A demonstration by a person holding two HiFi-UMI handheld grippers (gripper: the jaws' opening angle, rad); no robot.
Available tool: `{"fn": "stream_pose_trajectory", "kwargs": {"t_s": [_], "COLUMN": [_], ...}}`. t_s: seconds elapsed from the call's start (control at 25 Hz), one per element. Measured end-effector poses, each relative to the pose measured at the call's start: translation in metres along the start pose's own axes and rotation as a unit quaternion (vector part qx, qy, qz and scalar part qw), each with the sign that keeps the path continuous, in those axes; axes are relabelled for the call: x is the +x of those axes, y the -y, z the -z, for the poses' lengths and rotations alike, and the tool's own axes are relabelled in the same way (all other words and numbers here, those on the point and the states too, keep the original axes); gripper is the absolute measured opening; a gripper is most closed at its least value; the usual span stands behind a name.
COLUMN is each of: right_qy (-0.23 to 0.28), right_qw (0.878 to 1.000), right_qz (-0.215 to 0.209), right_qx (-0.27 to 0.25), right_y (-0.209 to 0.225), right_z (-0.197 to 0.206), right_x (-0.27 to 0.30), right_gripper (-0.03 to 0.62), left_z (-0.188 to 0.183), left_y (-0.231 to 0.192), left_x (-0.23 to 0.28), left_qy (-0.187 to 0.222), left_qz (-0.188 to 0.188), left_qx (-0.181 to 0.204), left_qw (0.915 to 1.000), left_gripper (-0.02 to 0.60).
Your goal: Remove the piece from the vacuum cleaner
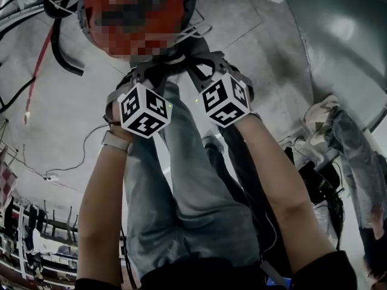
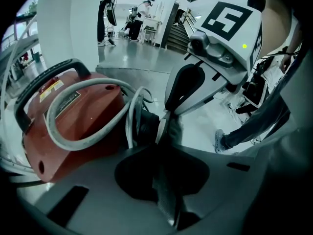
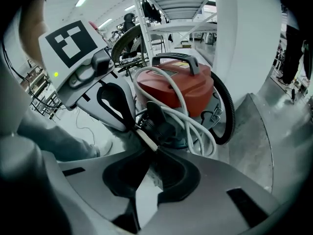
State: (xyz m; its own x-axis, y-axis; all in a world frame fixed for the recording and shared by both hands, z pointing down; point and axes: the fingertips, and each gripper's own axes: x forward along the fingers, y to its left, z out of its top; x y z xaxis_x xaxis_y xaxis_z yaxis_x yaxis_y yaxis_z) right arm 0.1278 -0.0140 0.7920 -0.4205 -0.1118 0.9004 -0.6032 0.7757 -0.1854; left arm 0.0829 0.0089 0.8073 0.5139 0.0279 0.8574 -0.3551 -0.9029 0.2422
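Left gripper view: left gripper [image 2: 162,141] fingers [image 2: 166,195] together; right gripper [image 3: 154,151] same, seemingly touching piece [image 2: 145,126].

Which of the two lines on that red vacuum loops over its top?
The pale grey cord, lying atop the vacuum cleaner; the black ribbed hose curves down its side.

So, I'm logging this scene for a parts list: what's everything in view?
vacuum cleaner: one, red, on the grey floor
handle: one, black, on top of it
cord: one, pale grey, looped over it
hose: one, black, ribbed, curving round its side
piece: one, black, at its front, by both tool tips
left tool: one, grey, jaws together
right tool: one, grey, jaws together
marker cubes: two, black-and-white, one per tool
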Motion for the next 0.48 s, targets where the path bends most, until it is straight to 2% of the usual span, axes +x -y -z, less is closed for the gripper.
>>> {"fn": "stream_pose_trajectory", "kwargs": {"t_s": [0.48], "right_qy": [0.0], "right_qw": [1.0], "right_qz": [0.015], "right_qx": [0.015], "right_y": [-0.01], "right_z": [0.008], "right_x": [-0.003], "right_gripper": [0.072], "left_z": [0.007], "left_y": [0.011], "left_x": [-0.004], "left_qy": [0.005], "left_qz": [-0.008], "left_qx": [-0.016], "left_qw": [0.9998], "left_gripper": [0.041]}}
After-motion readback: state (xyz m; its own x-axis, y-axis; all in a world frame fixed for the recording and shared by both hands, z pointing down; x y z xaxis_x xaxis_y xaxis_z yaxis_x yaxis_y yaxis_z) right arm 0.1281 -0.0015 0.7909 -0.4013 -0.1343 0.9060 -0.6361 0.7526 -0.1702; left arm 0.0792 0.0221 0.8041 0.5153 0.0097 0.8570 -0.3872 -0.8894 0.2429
